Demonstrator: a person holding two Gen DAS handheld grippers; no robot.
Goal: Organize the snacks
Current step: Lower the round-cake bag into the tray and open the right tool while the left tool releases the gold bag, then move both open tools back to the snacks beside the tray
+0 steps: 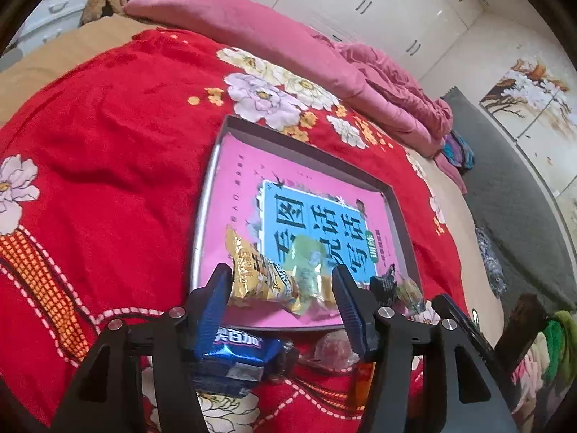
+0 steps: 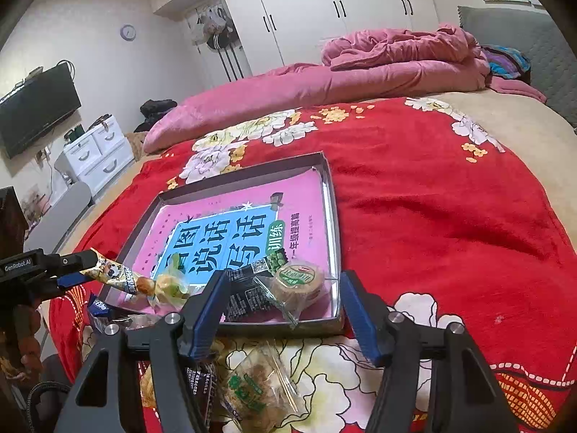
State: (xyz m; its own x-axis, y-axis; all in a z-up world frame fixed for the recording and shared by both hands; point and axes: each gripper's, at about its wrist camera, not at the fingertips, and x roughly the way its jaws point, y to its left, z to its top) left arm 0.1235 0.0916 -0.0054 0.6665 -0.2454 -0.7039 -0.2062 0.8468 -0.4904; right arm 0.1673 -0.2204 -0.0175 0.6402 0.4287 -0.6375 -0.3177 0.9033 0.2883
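Note:
A shallow grey tray [image 1: 204, 216] [image 2: 334, 216] lined with a pink book lies on the red floral blanket. My left gripper [image 1: 283, 290] [image 2: 77, 270] hovers open over its near edge. A yellow snack packet [image 1: 258, 278] [image 2: 119, 278] and a green-tinted clear packet [image 1: 310, 270] lie between its fingers, not pinched. My right gripper [image 2: 285, 292] is also open at the tray's near right corner. A black packet [image 2: 245, 296] and a round pastry with a green label [image 2: 297, 281] rest in the tray between its fingers. A blue biscuit packet [image 1: 234, 353] lies on the blanket below the left gripper.
More wrapped snacks lie on the blanket before the tray: a clear pastry packet [image 2: 252, 386], a black packet [image 2: 200, 379], a pinkish wrapped piece [image 1: 331, 353]. A pink quilt [image 2: 360, 72] is heaped at the far side. White drawers [image 2: 97, 155] and a TV [image 2: 36, 108] stand at the left.

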